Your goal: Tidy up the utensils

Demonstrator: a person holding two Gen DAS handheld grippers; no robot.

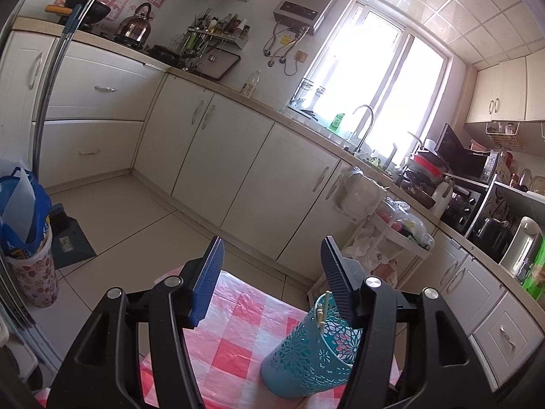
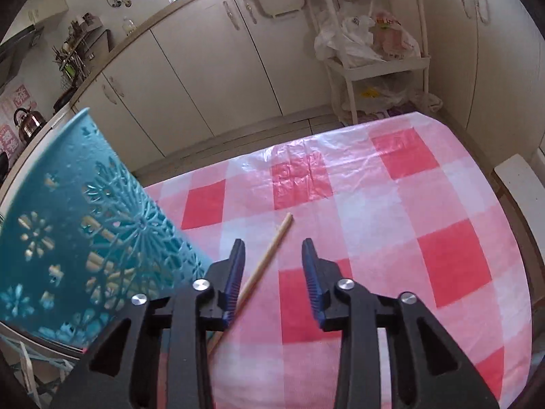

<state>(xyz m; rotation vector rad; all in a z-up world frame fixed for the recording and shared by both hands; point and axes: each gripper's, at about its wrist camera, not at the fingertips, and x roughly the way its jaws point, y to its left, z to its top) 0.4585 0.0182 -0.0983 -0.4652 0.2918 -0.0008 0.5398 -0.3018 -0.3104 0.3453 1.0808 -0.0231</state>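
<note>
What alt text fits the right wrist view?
Open right gripper above a single wooden chopstick lying on a pink checked tablecloth. A teal cut-out utensil holder stands at left, white kitchen cabinets behind.

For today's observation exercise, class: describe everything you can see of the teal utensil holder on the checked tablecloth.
The teal utensil holder is a tall round cup, plastic by its look, its wall pierced with cut-out flower patterns. It stands upright on the pink-and-white checked tablecloth, open end up. Pale chopsticks already stand inside, their tips poking above the rim. In the right wrist view it fills the left side, beside one loose chopstick lying on the cloth. Neither gripper appears to touch it.
</note>
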